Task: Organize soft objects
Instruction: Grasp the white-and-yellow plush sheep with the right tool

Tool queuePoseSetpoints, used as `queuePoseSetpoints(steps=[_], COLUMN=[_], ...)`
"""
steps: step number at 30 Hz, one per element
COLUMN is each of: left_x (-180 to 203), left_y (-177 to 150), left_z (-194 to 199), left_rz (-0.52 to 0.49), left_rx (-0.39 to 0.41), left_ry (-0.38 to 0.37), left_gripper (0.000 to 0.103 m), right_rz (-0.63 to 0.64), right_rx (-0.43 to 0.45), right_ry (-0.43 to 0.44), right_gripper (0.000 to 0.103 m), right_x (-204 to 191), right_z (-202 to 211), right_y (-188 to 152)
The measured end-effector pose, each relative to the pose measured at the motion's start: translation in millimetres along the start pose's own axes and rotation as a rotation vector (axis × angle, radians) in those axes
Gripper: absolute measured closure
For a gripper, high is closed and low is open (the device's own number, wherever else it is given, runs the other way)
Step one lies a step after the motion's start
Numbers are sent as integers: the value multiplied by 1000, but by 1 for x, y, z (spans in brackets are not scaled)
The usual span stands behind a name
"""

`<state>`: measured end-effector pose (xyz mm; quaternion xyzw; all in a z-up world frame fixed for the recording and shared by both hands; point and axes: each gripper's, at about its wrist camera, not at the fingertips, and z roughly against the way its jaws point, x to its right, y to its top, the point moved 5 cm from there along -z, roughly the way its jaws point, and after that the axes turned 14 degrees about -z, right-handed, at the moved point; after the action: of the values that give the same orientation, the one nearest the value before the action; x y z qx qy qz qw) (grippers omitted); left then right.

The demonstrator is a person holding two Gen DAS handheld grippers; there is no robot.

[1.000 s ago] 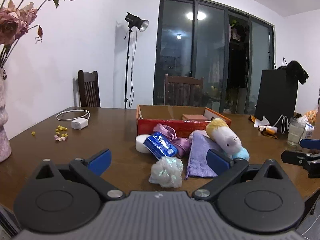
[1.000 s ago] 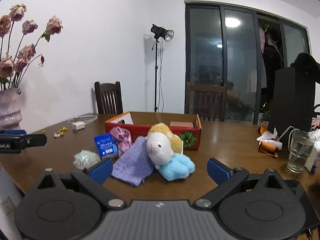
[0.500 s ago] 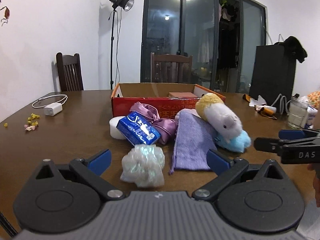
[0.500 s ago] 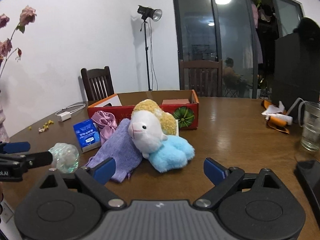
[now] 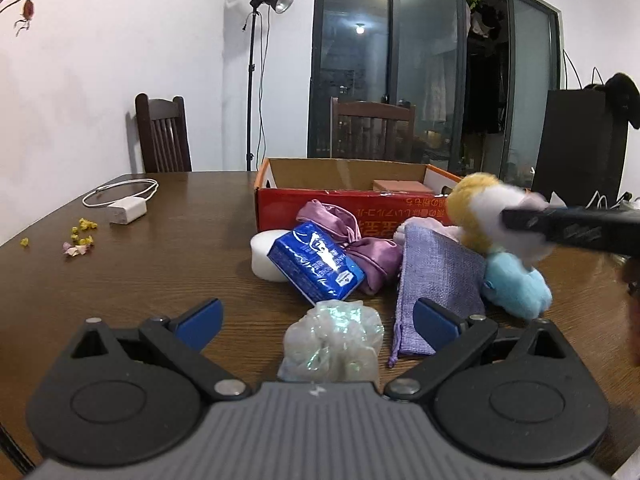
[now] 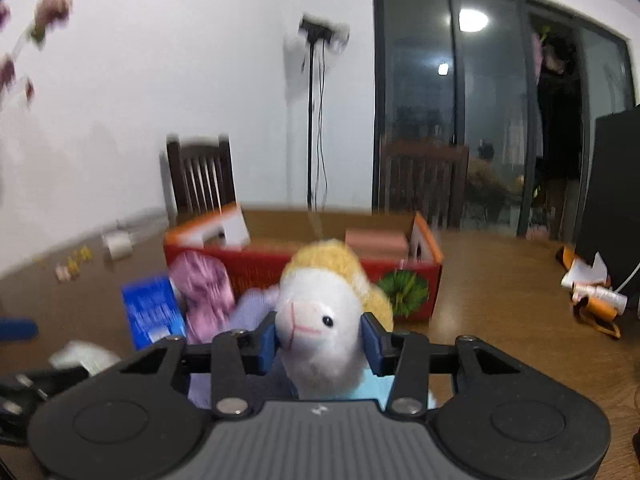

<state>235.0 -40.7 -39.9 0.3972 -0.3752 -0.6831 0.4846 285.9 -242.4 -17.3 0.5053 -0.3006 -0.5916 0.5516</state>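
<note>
A plush sheep with a white face, yellow wool and a blue body lies in front of the red cardboard box. My right gripper is shut on the plush sheep's head; it shows from the side in the left wrist view. My left gripper is open, with an iridescent crumpled ball lying between its fingers. A purple cloth pouch, a blue tissue pack, a pink satin bag and a white round pad lie by the box.
A white charger with cable and small yellow and pink bits lie at the table's left. Orange and white clutter sits at the right. Two chairs stand behind the table, and a pink block lies in the box.
My right gripper has moved forward and closed on the plush sheep's head. My left gripper has moved closer, so the iridescent ball now lies between its open fingers.
</note>
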Motion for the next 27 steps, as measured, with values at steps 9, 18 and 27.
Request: queuePoseSetpoints(steps=[9, 18, 27], left_x=[7, 27, 42], left_y=[-5, -9, -15], left_z=[31, 44, 33], left_rz=[30, -8, -27], left_rx=[35, 29, -3], left_ry=[-48, -86, -121], left_gripper=[0, 0, 0], right_rz=[-502, -641, -133], right_rx=[-221, -233, -61], right_ry=[436, 250, 139], right_gripper=[61, 42, 34], right_x=[23, 72, 22], right_z=[78, 69, 92], right_y=[-15, -46, -40])
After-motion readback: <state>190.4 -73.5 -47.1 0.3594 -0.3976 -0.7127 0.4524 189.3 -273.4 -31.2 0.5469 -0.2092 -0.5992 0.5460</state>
